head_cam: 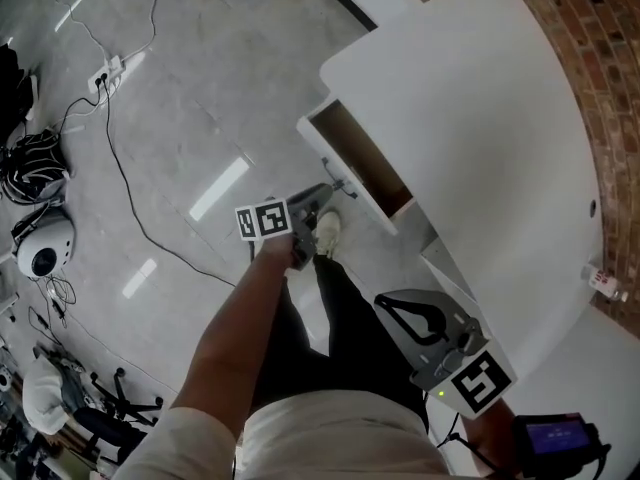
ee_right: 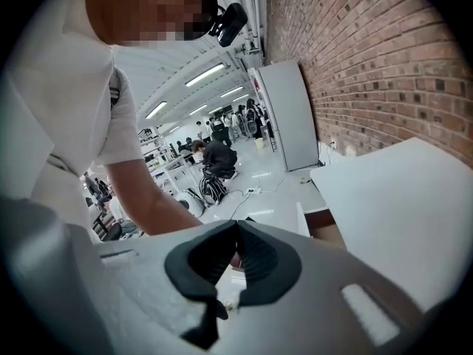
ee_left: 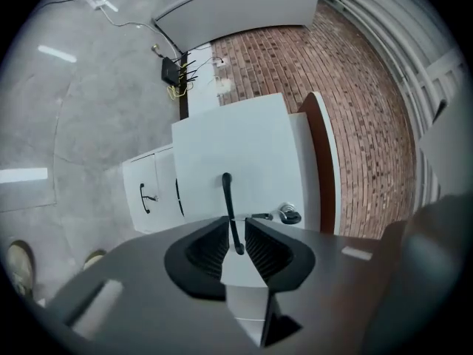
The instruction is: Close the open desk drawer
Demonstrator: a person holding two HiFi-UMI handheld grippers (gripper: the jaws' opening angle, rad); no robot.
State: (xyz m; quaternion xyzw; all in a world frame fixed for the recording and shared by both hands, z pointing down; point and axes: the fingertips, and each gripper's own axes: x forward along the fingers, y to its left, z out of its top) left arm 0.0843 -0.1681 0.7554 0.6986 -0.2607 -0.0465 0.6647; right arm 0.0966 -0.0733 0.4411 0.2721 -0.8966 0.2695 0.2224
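Observation:
The white desk (head_cam: 480,118) has one drawer (head_cam: 365,158) pulled out, its brown inside showing. A black bar handle (head_cam: 342,182) sits on the white drawer front (ee_left: 244,161). My left gripper (head_cam: 325,200) is right at that handle. In the left gripper view the handle (ee_left: 226,194) runs down between the jaws of the left gripper (ee_left: 235,224), which stand close around it. My right gripper (head_cam: 385,301) hangs back near the person's hip, away from the drawer. In its own view the right gripper (ee_right: 236,226) is shut on nothing.
A key lock (ee_left: 288,214) sits beside the handle. A low white cabinet (ee_left: 151,191) with two more handles stands further along. The person's shoe (head_cam: 327,230) is under the drawer. Cables (head_cam: 120,168) and a power strip (head_cam: 108,71) lie on the floor. A brick wall (head_cam: 600,68) backs the desk.

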